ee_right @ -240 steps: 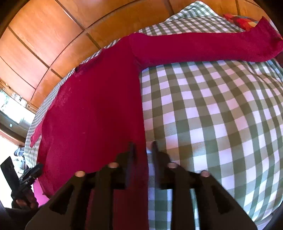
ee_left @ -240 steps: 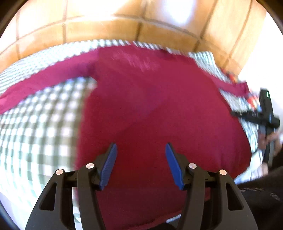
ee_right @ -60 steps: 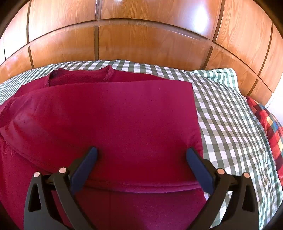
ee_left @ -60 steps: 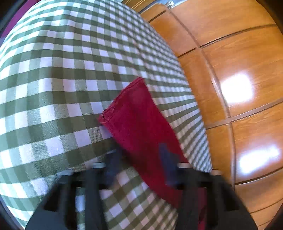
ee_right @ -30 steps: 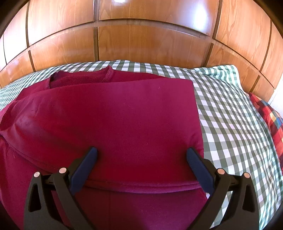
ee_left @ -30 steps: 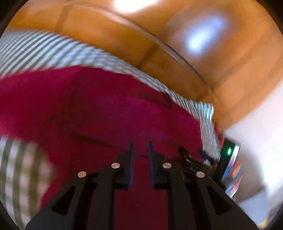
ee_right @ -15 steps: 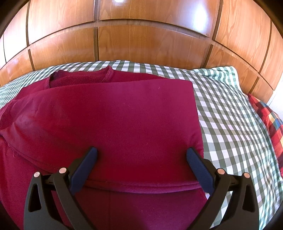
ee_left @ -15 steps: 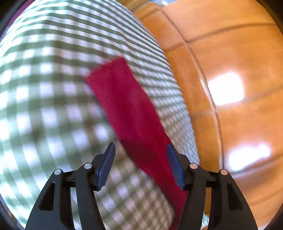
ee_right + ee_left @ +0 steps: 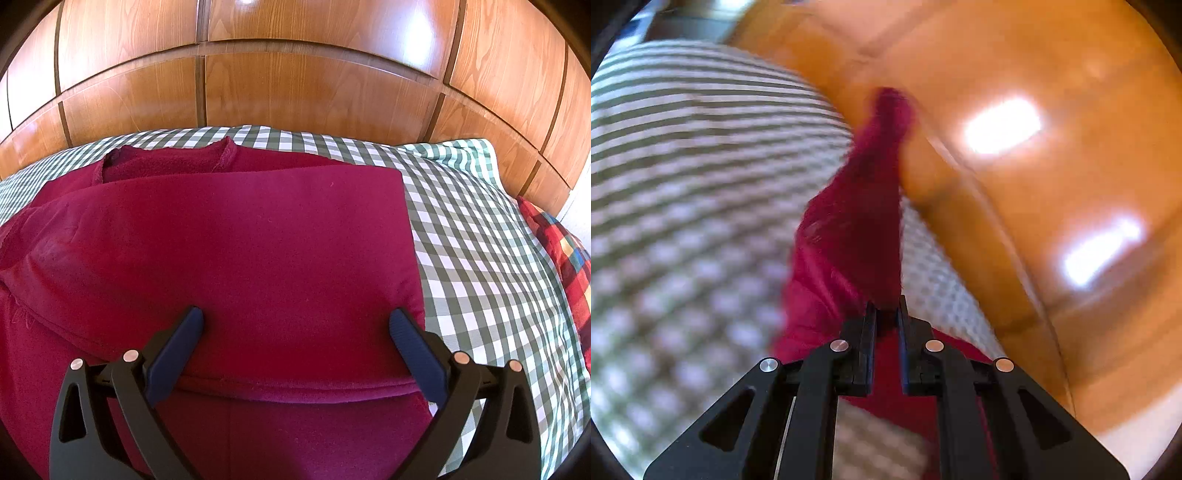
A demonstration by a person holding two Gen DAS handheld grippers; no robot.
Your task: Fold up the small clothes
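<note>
A dark red sweater lies on a green-and-white checked bedspread, its right side folded over the body, collar toward the headboard. My right gripper is open and empty, hovering over the folded part. In the blurred left wrist view, my left gripper is shut on the red sleeve, which rises off the bedspread and stretches away from the fingers.
A wooden panelled headboard runs along the far side of the bed and also shows in the left wrist view. A red plaid cloth lies at the right edge of the bed.
My left gripper, open over the flat sleeve half a second ago, has shut on the sleeve and lifted it. The right gripper has stayed still and open.
</note>
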